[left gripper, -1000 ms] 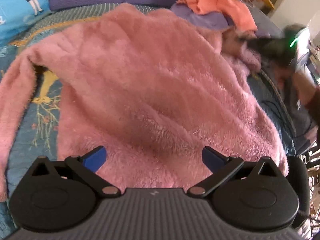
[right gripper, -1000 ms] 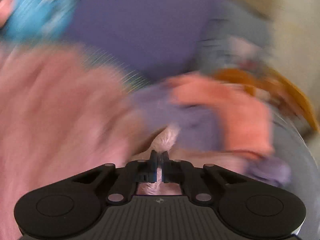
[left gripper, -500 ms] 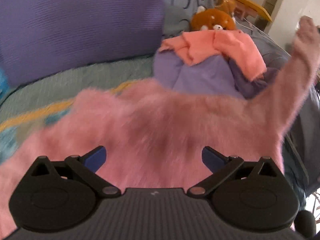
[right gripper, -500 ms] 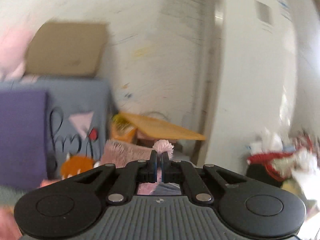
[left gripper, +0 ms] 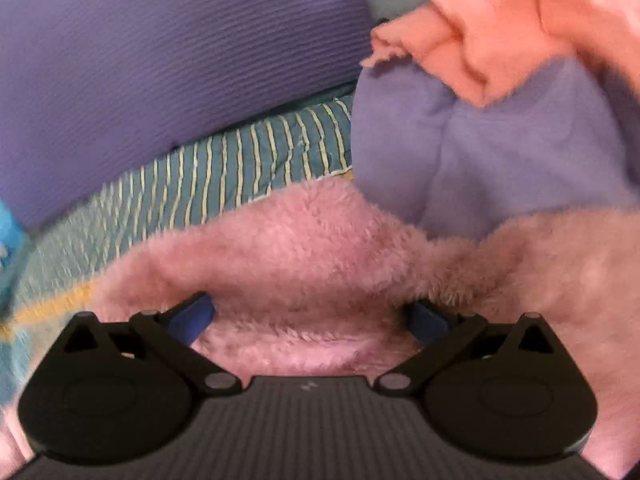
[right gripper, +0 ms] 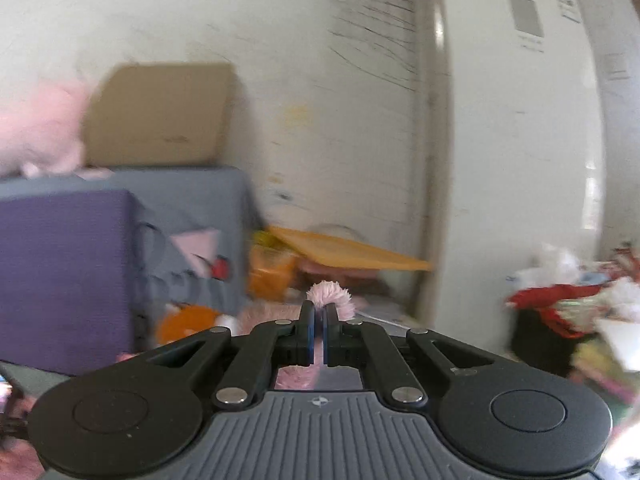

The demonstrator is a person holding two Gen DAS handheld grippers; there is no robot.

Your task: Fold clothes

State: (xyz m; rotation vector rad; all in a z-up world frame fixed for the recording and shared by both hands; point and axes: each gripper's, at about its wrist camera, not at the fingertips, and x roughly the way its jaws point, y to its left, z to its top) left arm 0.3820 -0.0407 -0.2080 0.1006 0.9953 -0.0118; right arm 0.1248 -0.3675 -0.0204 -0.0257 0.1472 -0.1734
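A fluffy pink sweater [left gripper: 304, 256] lies on the bed and fills the lower half of the left wrist view. My left gripper [left gripper: 310, 316] is open, its blue-padded fingers wide apart and pressed low into the sweater's folded edge. My right gripper [right gripper: 319, 320] is shut on a tuft of the pink sweater [right gripper: 329, 294] and holds it raised, pointing toward the wall. More pink fluff [right gripper: 40, 128] shows at the left edge of the right wrist view.
A purple cushion [left gripper: 160, 52] and a striped teal bedspread [left gripper: 224, 172] lie behind the sweater. A lilac garment [left gripper: 492, 148] with a salmon one [left gripper: 492, 44] on top sits at right. The right wrist view shows a cardboard box [right gripper: 160, 116], an orange lid [right gripper: 352, 252] and clutter [right gripper: 568, 304].
My left gripper has moved forward and down into the sweater's far edge. My right gripper has lifted its sweater tuft from the bed high toward the wall.
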